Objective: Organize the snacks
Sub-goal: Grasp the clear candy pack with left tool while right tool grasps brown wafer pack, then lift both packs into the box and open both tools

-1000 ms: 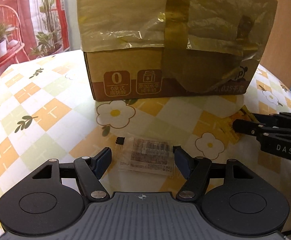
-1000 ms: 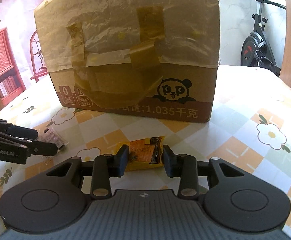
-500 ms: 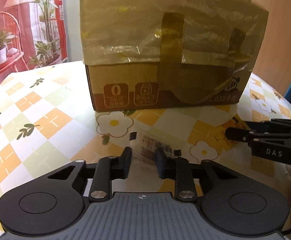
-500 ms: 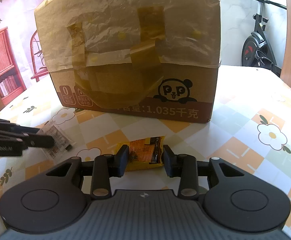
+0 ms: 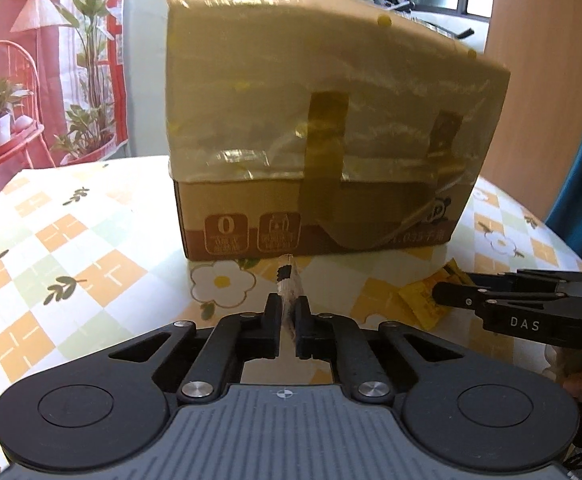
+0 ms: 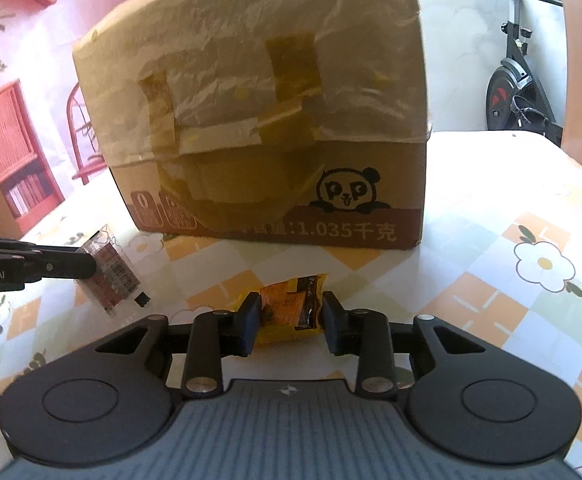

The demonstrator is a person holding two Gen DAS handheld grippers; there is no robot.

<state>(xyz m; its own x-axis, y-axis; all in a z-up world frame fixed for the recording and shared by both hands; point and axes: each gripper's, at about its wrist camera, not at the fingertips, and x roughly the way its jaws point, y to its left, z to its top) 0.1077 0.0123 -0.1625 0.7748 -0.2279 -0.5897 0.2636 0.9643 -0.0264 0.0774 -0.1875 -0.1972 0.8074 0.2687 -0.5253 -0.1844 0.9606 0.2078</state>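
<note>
Landmark: large brown cardboard box (image 5: 323,140) draped in yellowish plastic film, standing on the flower-and-check patterned table (image 5: 71,248).

Left tongs (image 5: 287,312): pressed nearly together, pinching the clear plastic snack packet with a barcode label (image 6: 109,276). Packet is hanging edge-on between the tips, long axis pointing toward the box front, apparently lifted off the table, in front of the box's left lower corner.

Right tongs (image 6: 289,320): partly spread, tips sitting on either side of the yellow-and-orange foil snack packet (image 6: 291,310). Packet is lying flat on the table in front of the box's middle, long axis running across the gap; whether the tips are touching it, cannot tell. Right tongs are plainly the nearer ones to it.

Judgement: box front is rising tall just beyond both packets, so forward travel is blocking early. Open table lies right of the box; room upward looks free.
</note>
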